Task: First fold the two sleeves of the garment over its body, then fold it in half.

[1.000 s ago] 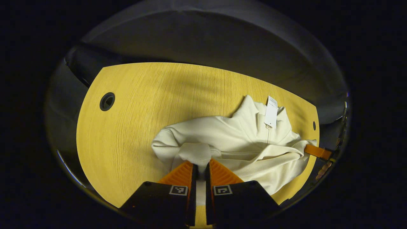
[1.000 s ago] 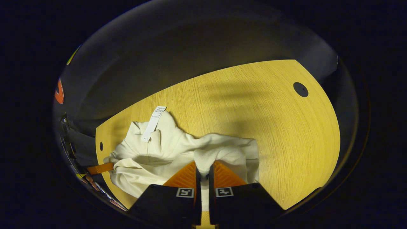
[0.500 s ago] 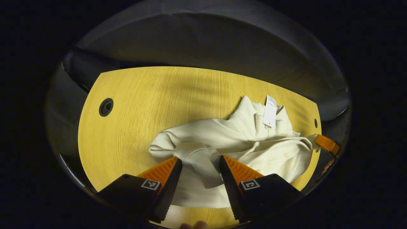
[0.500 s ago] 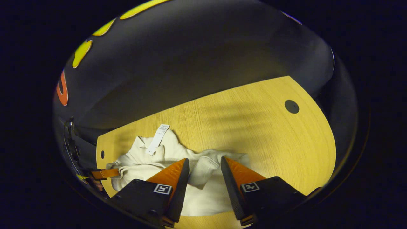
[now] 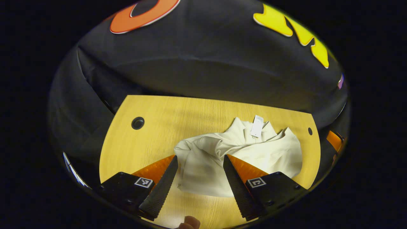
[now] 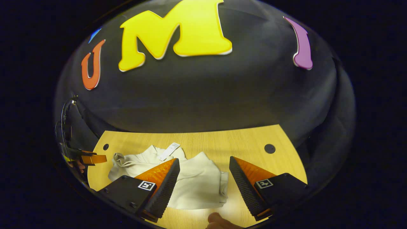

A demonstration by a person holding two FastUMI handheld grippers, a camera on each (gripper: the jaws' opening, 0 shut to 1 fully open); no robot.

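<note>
One table [image 5: 149, 149], two holes [image 5: 137, 122] in its top. One cream garment [image 5: 241, 152], bundled on the table, one white tag [image 5: 257, 126] at its collar. Left gripper [image 5: 198, 173]: jaws spread, empty, above the garment. Right gripper [image 6: 203, 176]: jaws spread, empty, likewise above it.

I am working in a staged recording booth, not a lived-in room: black cloth [image 6: 197, 92] hangs as a wall right behind my bench [image 6: 222, 140] and wraps round both its sides. The bench is a pale wood-grain office desktop with round cable holes [image 6: 269, 148] cut near its far corners, one [image 5: 138, 122] also showing in the left gripper view. Light falls on the bench alone, and the cloth around it stays dim.
</note>
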